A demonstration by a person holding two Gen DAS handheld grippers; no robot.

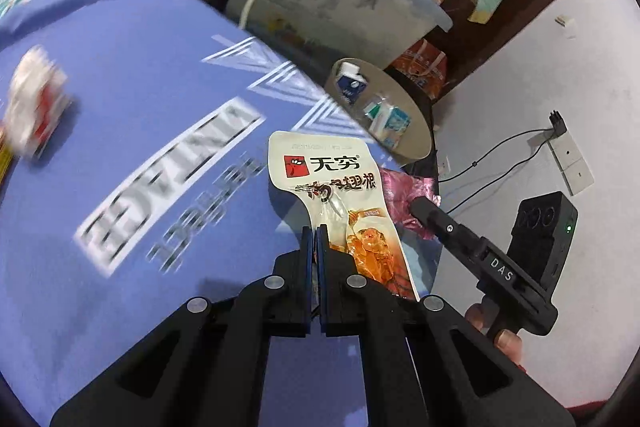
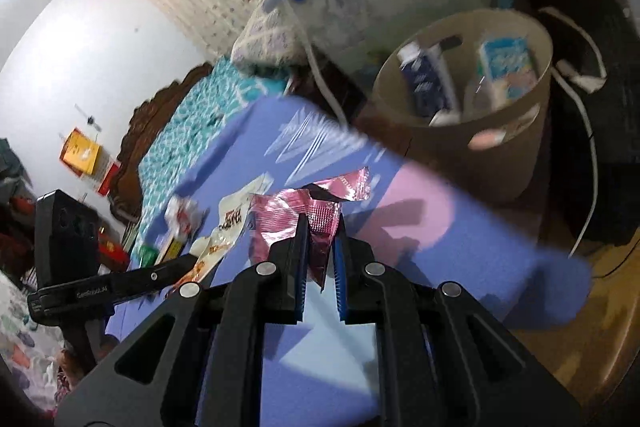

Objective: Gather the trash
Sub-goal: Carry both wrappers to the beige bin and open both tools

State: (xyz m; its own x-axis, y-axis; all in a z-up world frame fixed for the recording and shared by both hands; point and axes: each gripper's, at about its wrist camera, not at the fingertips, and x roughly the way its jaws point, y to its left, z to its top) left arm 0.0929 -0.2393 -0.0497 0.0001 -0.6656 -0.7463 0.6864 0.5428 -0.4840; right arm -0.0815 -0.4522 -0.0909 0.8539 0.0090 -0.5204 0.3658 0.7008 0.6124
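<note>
pink wrapper pinched upright in right hand-held gripper

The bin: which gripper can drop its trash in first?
Probably the right gripper. Its pink wrapper is nearer the beige bin, which looms ahead in its view. The left gripper, holding the white snack packet, sits farther back.

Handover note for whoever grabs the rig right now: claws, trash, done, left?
Left claw: shut on the white snack packet.
Right claw: shut on the pink foil wrapper.
Both are held over the blue table, near the beige bin beyond its edge.
Done: cartons already lie in the bin.
Left: drop both pieces in, then fetch the red-and-white wrapper on the table; more litter beside it is too blurred to name.
</note>
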